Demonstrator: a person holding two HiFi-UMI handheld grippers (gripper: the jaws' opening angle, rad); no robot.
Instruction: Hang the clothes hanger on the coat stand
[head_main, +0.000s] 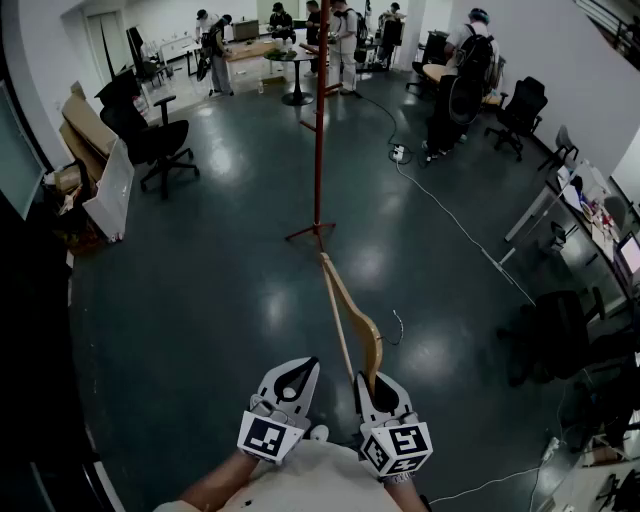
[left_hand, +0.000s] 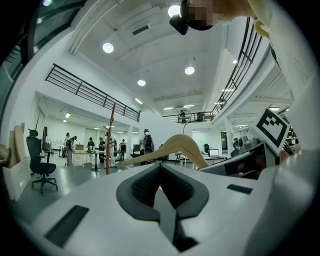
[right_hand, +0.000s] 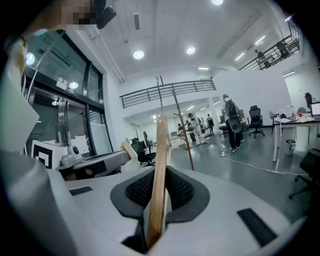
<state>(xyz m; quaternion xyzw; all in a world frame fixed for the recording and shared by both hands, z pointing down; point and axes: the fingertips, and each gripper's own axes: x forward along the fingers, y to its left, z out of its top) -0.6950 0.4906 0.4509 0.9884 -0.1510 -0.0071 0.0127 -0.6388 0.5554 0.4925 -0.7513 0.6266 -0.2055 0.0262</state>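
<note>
A black office chair (head_main: 160, 140) stands on the dark glossy floor (head_main: 230, 290) at ten o'clock, with cardboard sheets (head_main: 85, 125) leaning just beyond it. People (head_main: 345, 40) gather near a desk (head_main: 255, 48) at twelve. A white cable (head_main: 450, 216) trails across at two o'clock.

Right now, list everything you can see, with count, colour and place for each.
wooden clothes hanger: one, light brown, reaching forward toward the stand's base
coat stand: one, red, upright on the floor ahead
office chairs: at least three, black, at the left and right
people: several, mixed clothing, far end by the tables
cable: one, white, on the floor right of the stand
cardboard sheets: a few, brown, leaning at the left
left gripper: one, white, bottom centre, jaws together, empty
right gripper: one, white, beside it, clamped on the hanger's end
</note>
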